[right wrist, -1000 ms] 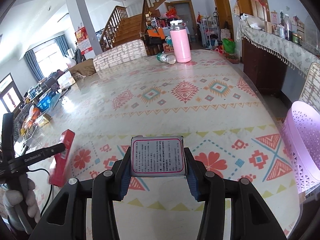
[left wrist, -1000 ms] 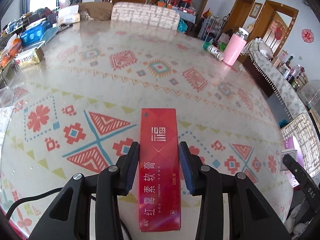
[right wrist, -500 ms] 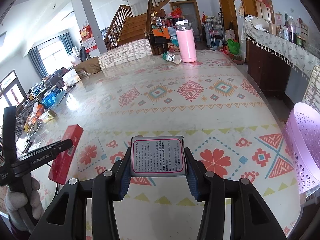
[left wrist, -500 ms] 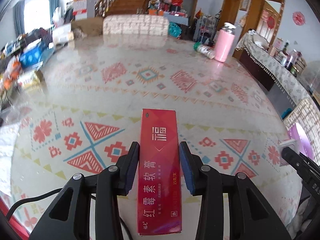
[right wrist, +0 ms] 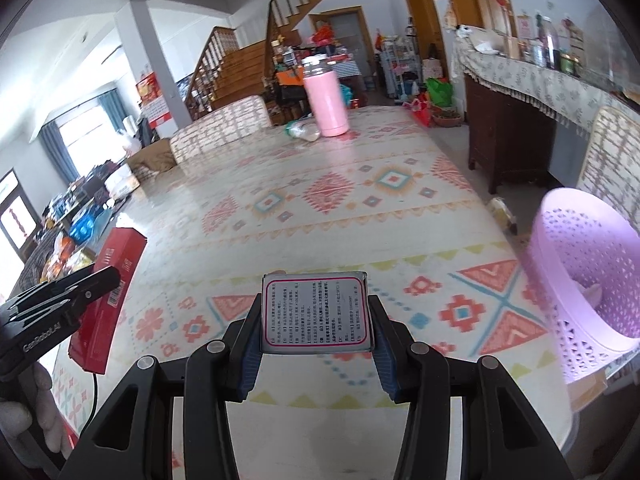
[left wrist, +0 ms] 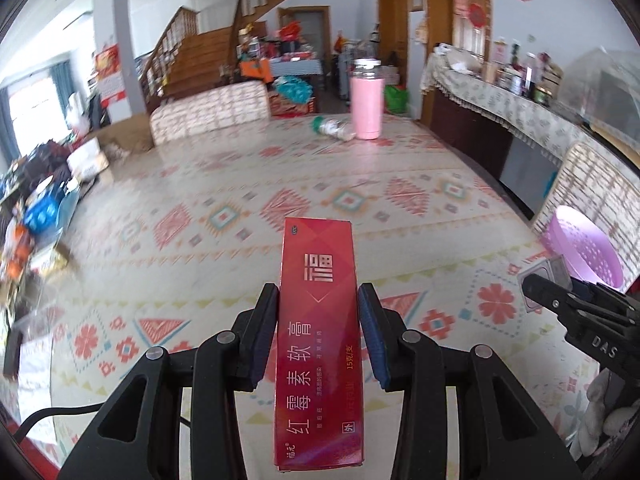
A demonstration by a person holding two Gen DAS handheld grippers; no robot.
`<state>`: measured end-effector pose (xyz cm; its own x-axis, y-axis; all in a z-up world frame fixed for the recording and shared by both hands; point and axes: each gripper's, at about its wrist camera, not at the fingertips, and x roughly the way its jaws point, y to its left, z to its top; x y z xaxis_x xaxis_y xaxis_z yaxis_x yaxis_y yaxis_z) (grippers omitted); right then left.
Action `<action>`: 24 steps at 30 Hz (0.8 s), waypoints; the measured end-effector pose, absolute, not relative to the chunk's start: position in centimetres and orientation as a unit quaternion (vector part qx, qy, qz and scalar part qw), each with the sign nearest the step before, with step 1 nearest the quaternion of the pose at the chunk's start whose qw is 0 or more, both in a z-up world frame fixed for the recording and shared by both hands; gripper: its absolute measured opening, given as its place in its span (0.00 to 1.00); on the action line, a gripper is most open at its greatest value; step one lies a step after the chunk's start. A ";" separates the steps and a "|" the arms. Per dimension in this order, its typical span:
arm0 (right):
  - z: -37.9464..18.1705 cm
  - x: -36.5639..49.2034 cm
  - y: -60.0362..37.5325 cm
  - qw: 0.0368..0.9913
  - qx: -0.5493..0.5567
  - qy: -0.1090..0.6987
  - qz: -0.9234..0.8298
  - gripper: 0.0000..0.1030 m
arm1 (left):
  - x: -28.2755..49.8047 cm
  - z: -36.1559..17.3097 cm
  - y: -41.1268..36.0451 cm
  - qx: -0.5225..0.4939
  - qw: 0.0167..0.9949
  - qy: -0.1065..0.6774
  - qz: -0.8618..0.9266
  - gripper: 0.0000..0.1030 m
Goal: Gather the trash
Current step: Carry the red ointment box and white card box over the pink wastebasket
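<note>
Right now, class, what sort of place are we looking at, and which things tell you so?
Most likely a home's main living and dining room: a wooden staircase, a large table with a patterned cloth, and a cluttered sideboard.

The long red box point(left wrist: 318, 344) carries a big white character 福 and, along its length, 红霉素软膏, with 15克/支 in gold and a small boxed 外 near its lower end. The right tool point(left wrist: 560, 300) shows the white letters "DAS". The left tool point(right wrist: 60, 300) reads "GenRobot.AI". The grey box point(right wrist: 316, 312) has printed lines too small to read.
</note>
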<state>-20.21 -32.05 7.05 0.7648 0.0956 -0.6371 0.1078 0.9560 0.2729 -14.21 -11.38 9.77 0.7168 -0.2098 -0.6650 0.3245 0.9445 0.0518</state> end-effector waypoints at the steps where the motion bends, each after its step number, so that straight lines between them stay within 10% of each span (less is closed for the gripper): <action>1: 7.1 -20.4 -32.7 0.927 0.153 0.342 -0.007 0.50 | -14.3 9.9 -12.0 0.088 0.922 0.345 -0.150 0.38; 24: 8.0 -25.6 -46.7 0.923 0.199 0.307 -0.121 0.50 | -14.2 9.8 -26.0 0.165 0.896 0.336 -0.238 0.38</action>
